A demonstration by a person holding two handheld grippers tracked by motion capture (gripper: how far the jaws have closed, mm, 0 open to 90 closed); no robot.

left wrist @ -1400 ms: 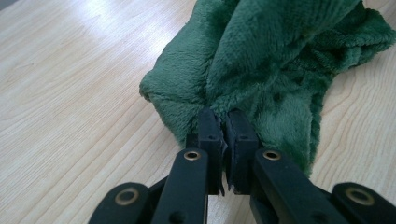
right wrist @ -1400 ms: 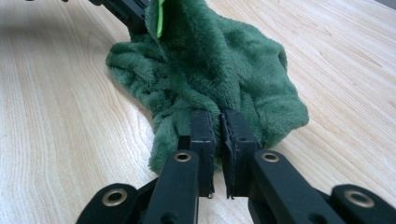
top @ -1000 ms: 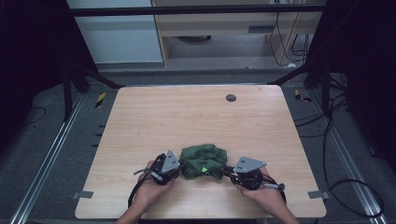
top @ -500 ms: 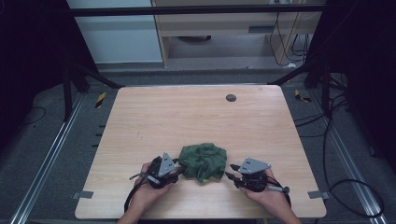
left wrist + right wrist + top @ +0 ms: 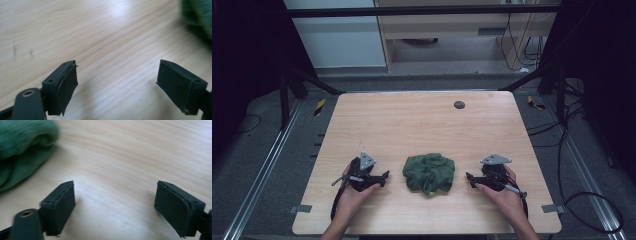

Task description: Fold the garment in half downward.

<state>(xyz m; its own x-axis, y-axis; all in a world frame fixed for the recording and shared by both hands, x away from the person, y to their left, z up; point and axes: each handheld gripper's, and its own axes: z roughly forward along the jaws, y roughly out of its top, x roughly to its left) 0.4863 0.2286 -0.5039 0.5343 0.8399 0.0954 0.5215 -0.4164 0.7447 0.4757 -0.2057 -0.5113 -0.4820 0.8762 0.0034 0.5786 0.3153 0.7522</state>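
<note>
A: High view count: one crumpled green cloth (image 5: 429,172), two grippers, one small dark round disc (image 5: 459,105) near the far edge of the table (image 5: 412,125).

B: Where does the cloth sit?

A: Close to the near edge, about midway between the side edges, bunched into a heap. The left gripper (image 5: 382,177) lies on one side of it and the right gripper (image 5: 471,179) on the other, both apart from it, tips pointing at it.

B: And the jaws?

A: Both pairs have just been opening and now stand wide with bare wood between them. The left gripper view (image 5: 117,82) and the right gripper view (image 5: 115,202) show nothing held.

B: Anything hard to read?

A: The cloth is cut off and blurred at a top corner in each gripper view (image 5: 200,15) (image 5: 22,147). What the disc is I cannot tell. The forearms are cut off at the bottom of the high view.
</note>
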